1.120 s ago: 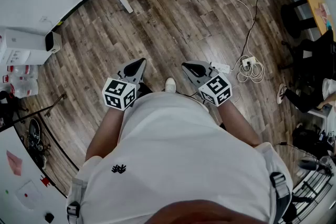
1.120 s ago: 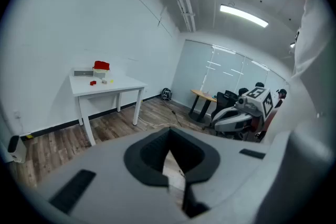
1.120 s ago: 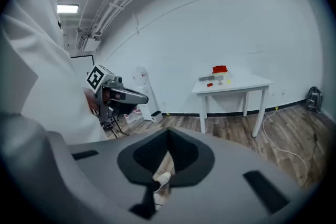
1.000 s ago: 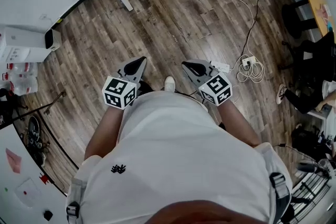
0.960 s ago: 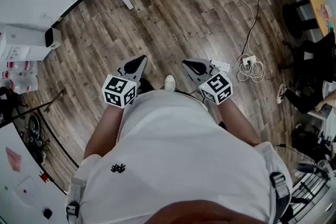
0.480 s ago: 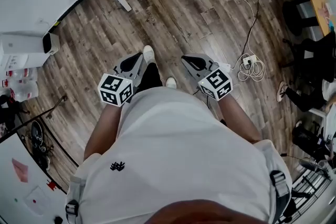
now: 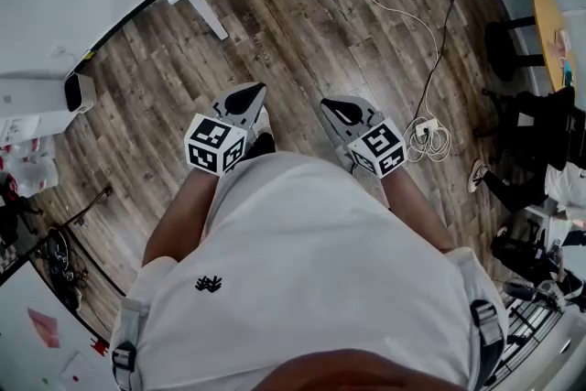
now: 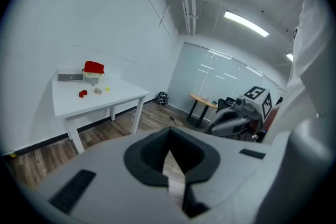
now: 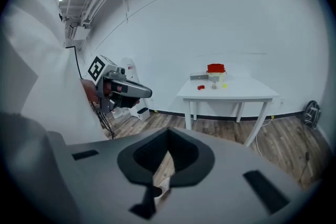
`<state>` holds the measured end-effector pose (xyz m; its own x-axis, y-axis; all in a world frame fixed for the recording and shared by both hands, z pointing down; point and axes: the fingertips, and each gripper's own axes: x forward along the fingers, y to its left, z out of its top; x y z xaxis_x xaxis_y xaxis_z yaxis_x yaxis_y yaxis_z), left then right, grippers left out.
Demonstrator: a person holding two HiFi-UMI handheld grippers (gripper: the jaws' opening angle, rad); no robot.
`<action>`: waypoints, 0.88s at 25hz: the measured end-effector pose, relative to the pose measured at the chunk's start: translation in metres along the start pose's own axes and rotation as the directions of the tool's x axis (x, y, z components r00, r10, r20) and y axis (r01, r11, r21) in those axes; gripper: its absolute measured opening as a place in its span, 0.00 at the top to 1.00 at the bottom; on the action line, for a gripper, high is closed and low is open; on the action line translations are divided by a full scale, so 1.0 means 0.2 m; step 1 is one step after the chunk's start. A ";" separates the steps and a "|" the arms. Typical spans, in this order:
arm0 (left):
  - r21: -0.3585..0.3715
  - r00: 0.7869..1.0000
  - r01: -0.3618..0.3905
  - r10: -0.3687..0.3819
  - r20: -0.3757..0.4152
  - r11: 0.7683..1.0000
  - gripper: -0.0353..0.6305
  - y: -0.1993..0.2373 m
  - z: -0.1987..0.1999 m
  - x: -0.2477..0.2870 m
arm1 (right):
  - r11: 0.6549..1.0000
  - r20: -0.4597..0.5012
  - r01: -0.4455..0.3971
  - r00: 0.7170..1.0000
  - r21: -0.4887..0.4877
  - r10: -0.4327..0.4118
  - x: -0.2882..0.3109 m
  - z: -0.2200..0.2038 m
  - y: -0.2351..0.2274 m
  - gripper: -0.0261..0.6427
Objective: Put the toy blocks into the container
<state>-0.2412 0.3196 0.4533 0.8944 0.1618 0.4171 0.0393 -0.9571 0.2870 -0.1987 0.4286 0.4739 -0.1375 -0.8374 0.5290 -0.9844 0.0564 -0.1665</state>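
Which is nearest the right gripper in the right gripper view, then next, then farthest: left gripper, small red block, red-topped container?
1. left gripper, close by at the left.
2. small red block, on the white table, toward its front.
3. red-topped container, farther back on the table.

Small red block (image 8: 82, 93), beige block (image 8: 97, 91) and yellow block (image 8: 107, 88) lying loose on white table (image 8: 126, 95), near red-topped container (image 8: 93, 73)

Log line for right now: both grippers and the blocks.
phase: pre-pick | left gripper: shut, empty | right gripper: shut, empty | toy blocks: on white table, far from both grippers
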 end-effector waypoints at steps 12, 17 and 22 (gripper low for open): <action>-0.059 0.999 -0.031 0.030 -0.019 0.998 0.94 0.56 0.07 0.03 | 1.000 -0.025 -0.016 1.000 -0.025 0.016 0.44 0.39 -0.28 0.94; -0.065 0.998 -0.062 0.061 -0.026 0.996 0.94 0.68 0.12 0.12 | 0.999 -0.036 -0.040 0.999 -0.018 0.040 0.54 0.41 -0.43 0.89; -0.060 0.991 -0.130 0.129 -0.028 0.990 0.94 0.82 0.23 0.26 | 0.996 -0.021 -0.088 0.996 -0.034 0.087 0.66 0.48 -0.67 0.88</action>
<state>-0.1674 0.1593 0.4816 0.8790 0.0441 0.4747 -0.1044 -0.9538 0.2819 -0.0748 0.2586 0.4856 -0.2251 -0.8179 0.5296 -0.9717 0.1482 -0.1842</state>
